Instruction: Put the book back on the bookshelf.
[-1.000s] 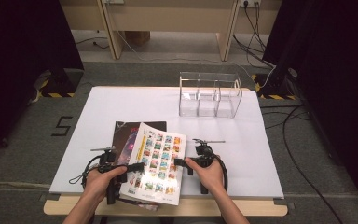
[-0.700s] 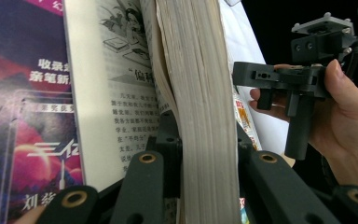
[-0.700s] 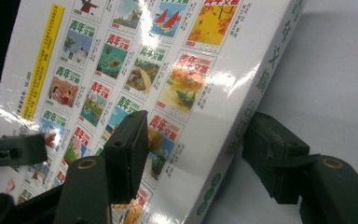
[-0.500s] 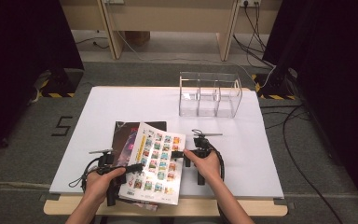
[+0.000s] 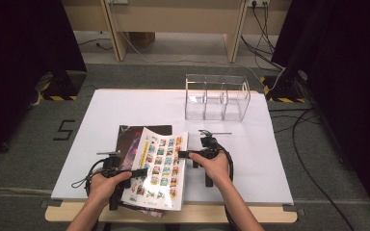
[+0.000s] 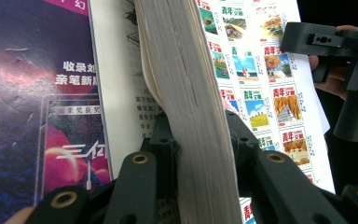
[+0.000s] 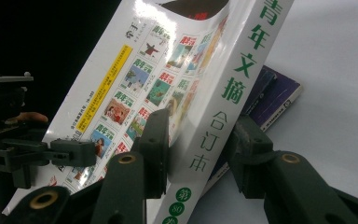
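Note:
A thick white book with many small cover pictures is tilted up over the table's front edge. My left gripper is shut on its lower left edge. In the left gripper view the two pads press the page block, though the jaws have just been opening a little. My right gripper stands open at the book's right edge. Its jaws have just been closing around the green-lettered spine. The left pad lies against the cover, and the right pad stands clear of the spine.
A dark purple magazine lies flat on the white table sheet under the book. A clear plastic organiser with three compartments stands at the back right. Cables trail over the floor on the right.
My right gripper has moved a little away from the front edge, along the book's right side, and its jaws have narrowed around the spine. The left gripper has stayed where it was.

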{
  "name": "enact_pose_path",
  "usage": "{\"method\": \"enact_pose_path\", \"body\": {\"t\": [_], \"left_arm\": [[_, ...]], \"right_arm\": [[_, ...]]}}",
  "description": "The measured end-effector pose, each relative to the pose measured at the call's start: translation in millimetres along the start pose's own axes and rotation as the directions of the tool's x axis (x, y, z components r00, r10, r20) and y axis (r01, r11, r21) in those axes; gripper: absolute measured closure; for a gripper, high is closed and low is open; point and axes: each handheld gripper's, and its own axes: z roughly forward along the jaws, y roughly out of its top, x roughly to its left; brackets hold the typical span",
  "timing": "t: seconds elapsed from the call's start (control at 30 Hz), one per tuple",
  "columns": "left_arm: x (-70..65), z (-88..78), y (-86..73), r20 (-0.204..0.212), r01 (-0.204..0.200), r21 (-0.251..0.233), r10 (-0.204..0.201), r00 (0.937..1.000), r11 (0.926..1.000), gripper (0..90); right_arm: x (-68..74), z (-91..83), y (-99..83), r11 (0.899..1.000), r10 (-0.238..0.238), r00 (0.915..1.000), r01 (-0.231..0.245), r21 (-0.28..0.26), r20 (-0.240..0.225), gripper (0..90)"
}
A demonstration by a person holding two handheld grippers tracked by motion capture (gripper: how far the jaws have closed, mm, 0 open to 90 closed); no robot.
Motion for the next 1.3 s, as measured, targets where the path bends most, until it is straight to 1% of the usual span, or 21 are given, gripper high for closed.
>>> {"method": "enact_pose_path", "body": {"t": [0.2, 0.33, 0.37, 0.4, 0.53, 0.63, 0.67, 0.7, 0.73, 0.77, 0.8, 0.83, 0.87, 0.9, 0.93, 0.97, 1.03, 1.07, 1.13, 1.17, 1.3], "left_arm": [[1.0, 0.1, 0.6, 0.005, 0.005, 0.005, -0.005, 1.0000, 1.0000, 69.3], [1.0, 0.2, 0.5, 0.006, 0.010, 0.002, -0.010, 0.9999, 1.0000, 69.2], [1.1, 0.2, 0.5, 0.005, 0.009, 0.002, -0.009, 0.9999, 1.0000, 69.2], [1.3, -0.1, 0.3, 0.006, 0.007, 0.002, -0.007, 1.0000, 1.0000, 69.0], [0.8, -1.3, -0.3, 0.007, -0.008, -0.004, 0.008, 0.9999, 1.0000, 68.1], [-0.3, -2.2, -0.3, 0.000, -0.030, -0.006, 0.030, 0.9995, 0.9995, 65.5], [-0.8, -2.3, -0.2, -0.003, -0.036, -0.009, 0.035, 0.9994, 0.9993, 61.5], [-1.1, -2.7, -0.2, -0.005, -0.039, -0.010, 0.039, 0.9992, 0.9992, 61.5], [-1.7, -3.5, -0.1, -0.012, -0.050, -0.011, 0.049, 0.9987, 0.9987, 59.3], [-3.3, -6.5, 0.8, -0.047, -0.078, -0.021, 0.077, 0.9959, 0.9967, 53.8], [-3.3, -6.5, 0.8, -0.047, -0.078, -0.021, 0.077, 0.9959, 0.9967, 52.5], [-3.9, -8.1, 1.1, -0.073, -0.092, -0.033, 0.089, 0.9933, 0.9952, 52.0], [-5.5, -14.9, 3.3, -0.097, -0.125, -0.084, 0.117, 0.9883, 0.9886, 51.7], [-5.5, -14.9, 3.3, -0.097, -0.125, -0.084, 0.117, 0.9883, 0.9886, 50.9], [-7.1, -18.8, 4.8, -0.101, -0.132, -0.097, 0.122, 0.9874, 0.9865, 50.4], [-8.9, -21.8, 6.2, -0.111, -0.149, -0.109, 0.137, 0.9843, 0.9827, 50.4], [-11.9, -25.4, 8.1, -0.137, -0.184, -0.113, 0.168, 0.9762, 0.9764, 49.9], [-12.2, -25.0, 8.5, -0.138, -0.190, -0.110, 0.174, 0.9750, 0.9756, 49.4], [-11.1, -23.9, 8.2, -0.134, -0.187, -0.108, 0.172, 0.9760, 0.9765, 49.2], [-8.4, -21.9, 6.8, -0.146, -0.185, -0.105, 0.169, 0.9748, 0.9772, 49.0], [-4.0, -19.2, 4.0, -0.157, -0.179, -0.103, 0.162, 0.9744, 0.9785, 49.0]], "right_arm": [[-5.0, 8.8, -2.0, 0.999, -0.029, 0.9996, 0.029, 0.014, -0.006, 57.2], [-6.7, 11.9, -2.0, 0.999, -0.024, 0.9997, 0.025, 0.024, -0.009, 57.5], [-7.8, 11.9, -1.6, 0.999, -0.020, 0.9996, 0.021, 0.027, -0.019, 59.2], [-9.4, 10.8, -1.3, 1.000, 0.006, 0.9990, -0.006, 0.011, -0.045, 61.8], [-9.2, 9.3, -0.5, 1.000, 0.010, 0.9981, -0.010, 0.005, -0.062, 63.8], [-8.8, 7.2, 1.4, 0.999, 0.036, 0.9956, -0.035, 0.013, -0.086, 65.8], [-6.7, 3.9, 3.4, 0.998, 0.058, 0.9930, -0.057, 0.013, -0.102, 67.9], [-6.7, 3.9, 3.4, 0.998, 0.058, 0.9930, -0.057, 0.013, -0.102, 67.9], [-5.9, 1.7, 4.4, 0.998, 0.069, 0.9911, -0.069, 0.006, -0.113, 69.2], [-5.4, -4.1, 6.7, 0.996, 0.092, 0.9867, -0.094, -0.007, -0.134, 71.7], [-5.4, -4.1, 6.7, 0.996, 0.092, 0.9867, -0.094, -0.007, -0.134, 71.7], [-4.6, -10.9, 9.6, 0.994, 0.108, 0.9829, -0.112, -0.017, -0.149, 73.3], [-4.2, -14.4, 11.1, 0.993, 0.108, 0.9827, -0.113, -0.023, -0.150, 73.6], [-4.2, -14.4, 11.1, 0.993, 0.108, 0.9827, -0.113, -0.023, -0.150, 73.6], [-2.8, -20.3, 13.8, 0.994, 0.101, 0.9859, -0.105, -0.026, -0.134, 73.9], [-2.8, -20.3, 13.8, 0.994, 0.101, 0.9859, -0.105, -0.026, -0.134, 73.9], [-2.9, -24.9, 15.4, 0.994, 0.094, 0.9869, -0.099, -0.036, -0.131, 74.1], [-0.9, -29.6, 16.4, 0.995, 0.084, 0.9895, -0.090, -0.049, -0.118, 74.2], [0.4, -32.2, 16.9, 0.995, 0.079, 0.9902, -0.086, -0.058, -0.115, 74.2], [3.7, -38.3, 18.1, 0.995, 0.055, 0.9931, -0.063, -0.076, -0.103, 74.2], [10.2, -51.8, 21.9, 0.995, 0.012, 0.9967, -0.020, -0.099, -0.080, 74.2]]}}
